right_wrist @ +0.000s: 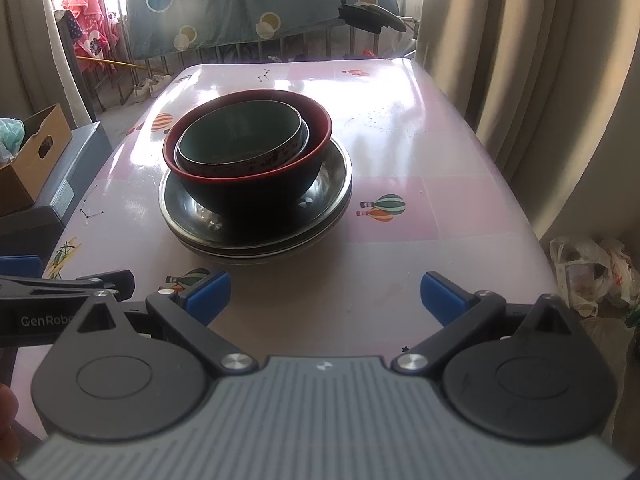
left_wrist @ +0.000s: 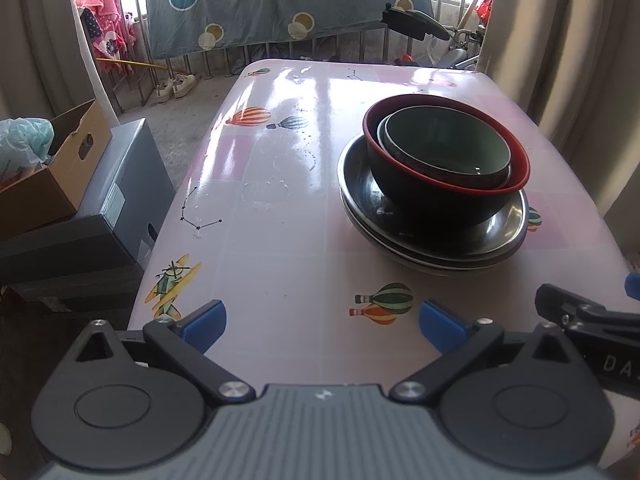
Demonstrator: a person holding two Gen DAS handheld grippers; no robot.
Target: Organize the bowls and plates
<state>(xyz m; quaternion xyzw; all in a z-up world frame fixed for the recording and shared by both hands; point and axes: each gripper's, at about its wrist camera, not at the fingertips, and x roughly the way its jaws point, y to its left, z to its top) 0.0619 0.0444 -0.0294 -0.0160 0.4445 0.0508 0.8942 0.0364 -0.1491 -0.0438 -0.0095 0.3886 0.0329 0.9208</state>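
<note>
Both grippers are held low over the near edge of the table [left_wrist: 280, 240], the left gripper [left_wrist: 322, 322] and the right gripper [right_wrist: 325, 298] each spread wide with nothing caught between the blue fingertips [right_wrist: 208, 294]. Just beyond them, a stack is seen on the pink patterned cloth: metal plates [right_wrist: 256, 236] at the bottom, a red-rimmed black bowl [right_wrist: 248, 184] set on them, and a green bowl [right_wrist: 240, 136] nested inside it. Farther off, a hanging blue sheet [left_wrist: 280, 4] is visible behind the table.
</note>
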